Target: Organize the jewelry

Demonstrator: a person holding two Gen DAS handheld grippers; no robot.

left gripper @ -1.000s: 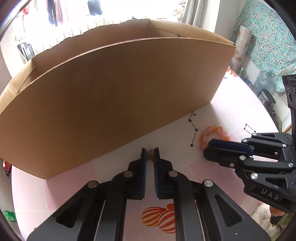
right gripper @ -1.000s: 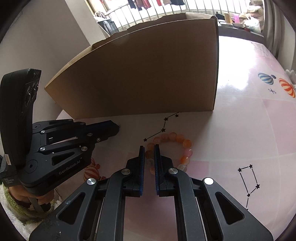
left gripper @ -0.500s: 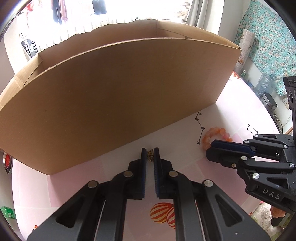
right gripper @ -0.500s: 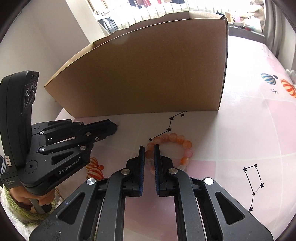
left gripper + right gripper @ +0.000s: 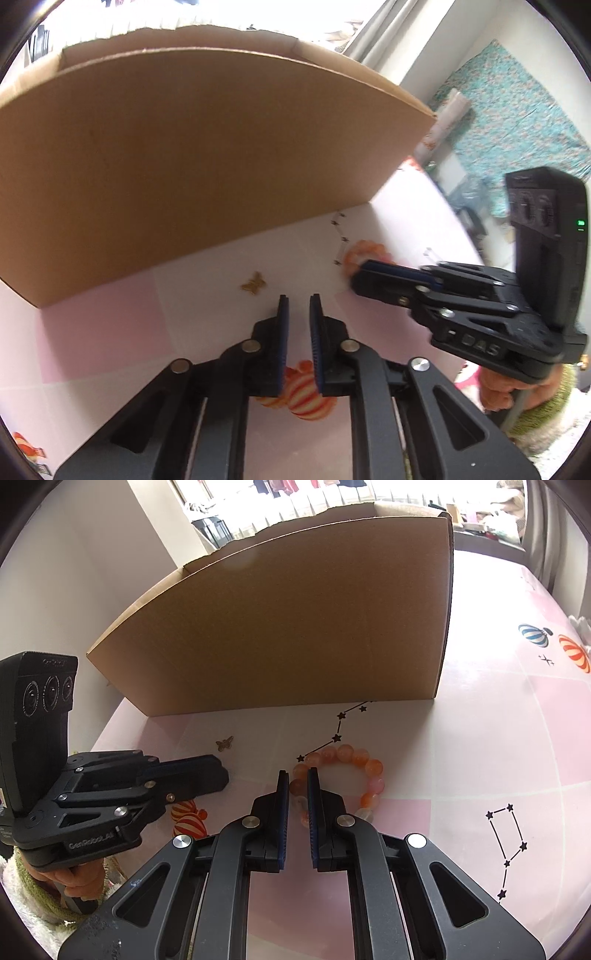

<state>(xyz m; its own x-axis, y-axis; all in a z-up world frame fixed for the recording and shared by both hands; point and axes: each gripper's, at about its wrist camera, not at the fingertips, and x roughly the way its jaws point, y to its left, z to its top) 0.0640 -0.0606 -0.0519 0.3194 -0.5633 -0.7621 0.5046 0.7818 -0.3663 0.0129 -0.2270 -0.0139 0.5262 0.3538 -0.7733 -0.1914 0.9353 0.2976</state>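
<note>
A small gold butterfly charm point(image 5: 253, 283) lies on the pink table just ahead and left of my left gripper point(image 5: 298, 298); it also shows in the right wrist view point(image 5: 224, 743). The left gripper's jaws stand slightly apart and hold nothing. An orange bead bracelet point(image 5: 343, 753) lies on the table; my right gripper point(image 5: 297, 773) has its jaws narrowly apart astride the bracelet's near-left beads. The bracelet point(image 5: 364, 249) is partly hidden behind the right gripper point(image 5: 364, 275) in the left wrist view. A large cardboard box point(image 5: 295, 627) stands behind both.
The pink tablecloth point(image 5: 480, 738) carries printed star constellations and balloon pictures. The box wall point(image 5: 184, 166) blocks the far side. The table edge falls away at the right in the left wrist view, with room clutter beyond.
The left gripper has let go of the butterfly charm and pulled back right; the charm now lies on the table. The right gripper has stayed over the bracelet, its jaws a little wider.
</note>
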